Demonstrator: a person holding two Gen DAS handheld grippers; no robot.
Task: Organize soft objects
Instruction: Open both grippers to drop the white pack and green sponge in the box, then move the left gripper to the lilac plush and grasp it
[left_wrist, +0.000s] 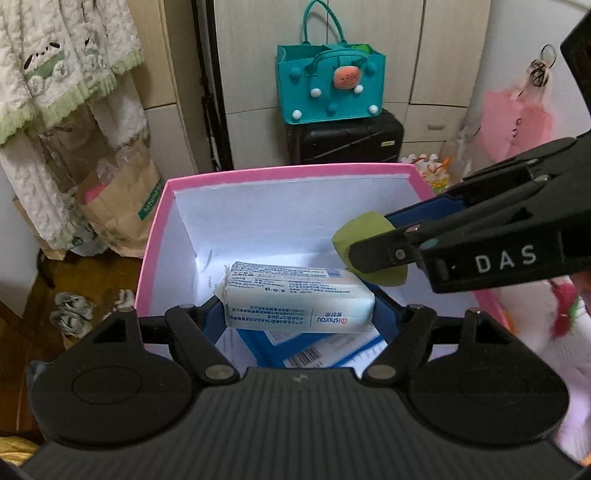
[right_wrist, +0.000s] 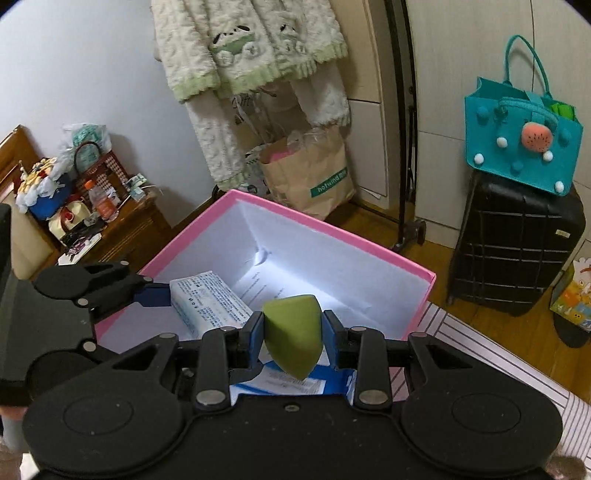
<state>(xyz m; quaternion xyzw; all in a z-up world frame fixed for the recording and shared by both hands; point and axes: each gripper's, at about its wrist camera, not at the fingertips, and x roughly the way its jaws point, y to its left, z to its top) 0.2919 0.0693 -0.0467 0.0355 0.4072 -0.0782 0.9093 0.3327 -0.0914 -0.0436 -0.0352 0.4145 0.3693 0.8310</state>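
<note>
A pink box (left_wrist: 155, 229) with white inner walls stands open below both grippers; it also shows in the right wrist view (right_wrist: 332, 227). My left gripper (left_wrist: 299, 306) is shut on a white tissue pack (left_wrist: 295, 299) and holds it inside the box; the pack also shows in the right wrist view (right_wrist: 210, 302). My right gripper (right_wrist: 293, 334) is shut on a green sponge (right_wrist: 293, 328) over the box's near right side. In the left wrist view the right gripper (left_wrist: 369, 243) comes in from the right with the sponge (left_wrist: 354, 229).
Blue and white papers (left_wrist: 314, 350) lie on the box floor. A teal felt bag (left_wrist: 328, 85) sits on a black suitcase (left_wrist: 347, 140) behind. A brown paper bag (right_wrist: 310, 173) and hanging fleece clothes (right_wrist: 251, 55) are at the back left. A striped cloth (right_wrist: 498, 369) lies at right.
</note>
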